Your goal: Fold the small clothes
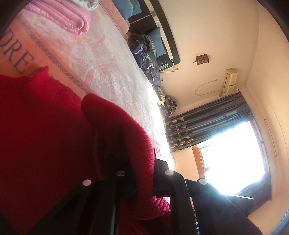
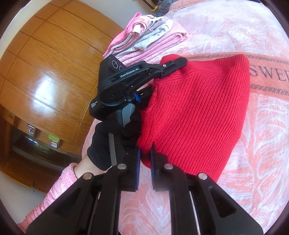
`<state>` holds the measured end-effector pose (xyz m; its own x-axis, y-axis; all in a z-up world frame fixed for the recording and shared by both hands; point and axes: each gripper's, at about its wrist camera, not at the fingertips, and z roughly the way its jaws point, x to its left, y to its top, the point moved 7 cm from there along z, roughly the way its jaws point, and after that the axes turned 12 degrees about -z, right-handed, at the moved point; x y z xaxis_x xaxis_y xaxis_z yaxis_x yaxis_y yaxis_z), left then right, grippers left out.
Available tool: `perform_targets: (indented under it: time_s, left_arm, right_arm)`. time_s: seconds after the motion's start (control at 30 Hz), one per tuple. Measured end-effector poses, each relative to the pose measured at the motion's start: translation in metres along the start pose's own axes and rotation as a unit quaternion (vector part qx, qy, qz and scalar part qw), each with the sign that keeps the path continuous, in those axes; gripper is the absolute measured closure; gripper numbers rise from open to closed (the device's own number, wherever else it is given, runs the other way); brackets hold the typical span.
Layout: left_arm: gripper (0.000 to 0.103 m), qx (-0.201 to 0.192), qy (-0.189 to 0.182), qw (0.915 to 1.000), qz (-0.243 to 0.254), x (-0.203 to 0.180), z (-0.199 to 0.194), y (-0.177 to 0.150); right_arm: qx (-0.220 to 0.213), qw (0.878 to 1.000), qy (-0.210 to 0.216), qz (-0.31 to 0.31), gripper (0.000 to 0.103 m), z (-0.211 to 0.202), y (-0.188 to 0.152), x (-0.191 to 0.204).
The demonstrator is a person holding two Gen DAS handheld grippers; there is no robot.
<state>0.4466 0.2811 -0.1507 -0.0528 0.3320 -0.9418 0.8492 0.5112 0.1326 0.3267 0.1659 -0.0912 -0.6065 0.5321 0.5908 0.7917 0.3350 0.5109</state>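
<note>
A red ribbed knit sweater (image 2: 195, 112) is partly lifted off the pink bedspread (image 2: 261, 144). My right gripper (image 2: 144, 160) is shut on its lower corner, and red fabric shows between the blue pads (image 2: 137, 162). In the right wrist view my left gripper (image 2: 168, 76) clamps the sweater's upper edge; its top finger lies over the cloth and the lower finger is partly hidden. A black-gloved hand (image 2: 108, 141) holds that gripper. In the left wrist view the red sweater (image 1: 45, 135) drapes between and over the fingers of my left gripper (image 1: 137, 180).
Folded clothes (image 2: 144, 36) lie stacked on a pink folded blanket (image 1: 59, 16) at the bed's far side. A wooden wardrobe (image 2: 45, 72) stands beside the bed. Dark clothes (image 1: 144, 52) and blue pillows sit by the headboard. A bright window (image 1: 234, 153) has blue curtains.
</note>
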Motion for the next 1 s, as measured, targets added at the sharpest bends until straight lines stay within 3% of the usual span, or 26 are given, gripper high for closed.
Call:
perform_targets:
  time_s: [0.2,0.53,0.77,1.0]
  left_arm:
    - [0.092,-0.025,0.008,0.9990,0.035,-0.003,-0.051,0.022]
    - [0.092,-0.062,0.029,0.9973,0.028,0.049,-0.125,0.059]
    - [0.092,-0.062,0.074,0.9949,0.030,0.094,-0.133,0.067]
    - [0.091,-0.051,0.110,0.9918,0.042,0.113,-0.127,0.059]
  right_arm:
    - [0.014,1.000,0.019,-0.013,0.095,0.050,0.012,0.028]
    - [0.049,0.998,0.024,-0.028,0.095,0.142,0.017,0.053]
    - [0.072,0.997,0.002,-0.025,0.095,0.185,0.007,0.043]
    - [0.089,0.996,-0.012,-0.016,0.090,0.201,-0.003,0.033]
